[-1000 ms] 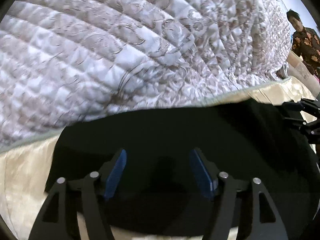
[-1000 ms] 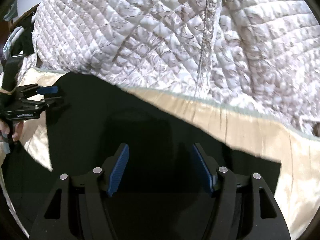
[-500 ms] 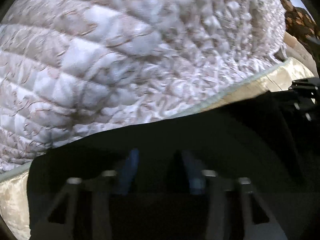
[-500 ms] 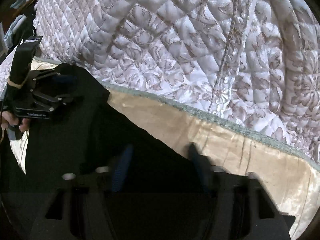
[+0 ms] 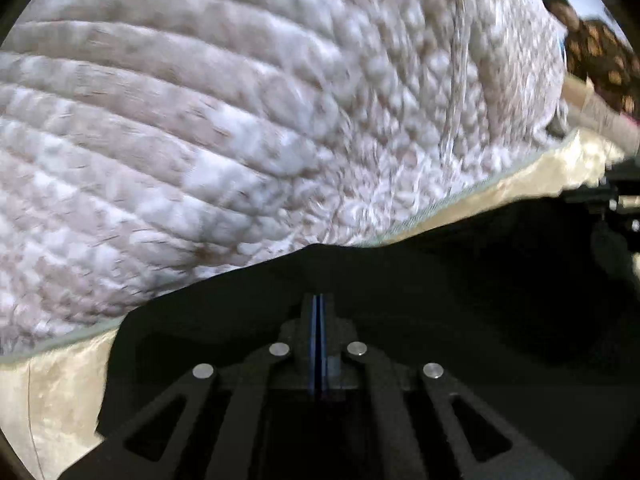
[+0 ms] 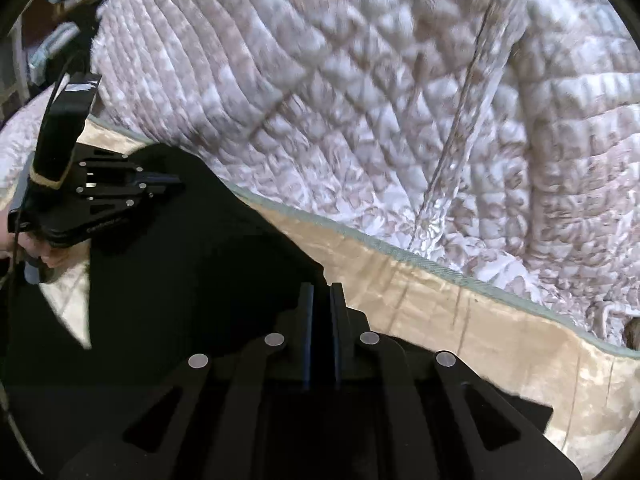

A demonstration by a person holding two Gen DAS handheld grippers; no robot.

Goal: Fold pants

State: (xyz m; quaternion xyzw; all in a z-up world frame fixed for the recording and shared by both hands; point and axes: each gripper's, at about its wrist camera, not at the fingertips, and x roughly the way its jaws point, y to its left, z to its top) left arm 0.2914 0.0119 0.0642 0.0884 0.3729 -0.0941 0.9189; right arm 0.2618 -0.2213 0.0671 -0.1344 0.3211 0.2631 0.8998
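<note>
The black pants (image 5: 440, 292) lie across the cream satin border of a quilted bedspread and fill the lower half of both views (image 6: 192, 280). My left gripper (image 5: 319, 300) has its blue pads pressed together on the pants' far edge. My right gripper (image 6: 321, 292) is shut on the pants' edge too, with dark cloth between its pads. The left gripper also shows at the left of the right wrist view (image 6: 172, 184), clamped on the fabric. The right gripper shows dimly at the right edge of the left wrist view (image 5: 612, 196).
The white and beige quilted bedspread (image 5: 240, 120) fills the upper part of both views, edged by a cream satin band (image 6: 500, 344). A person in a patterned brown shirt (image 5: 592, 52) stands beyond the bed at the upper right.
Both grippers went from wide open to shut on the pants' edge. The pants' edge has been drawn up and both views have shifted forward over the quilt.
</note>
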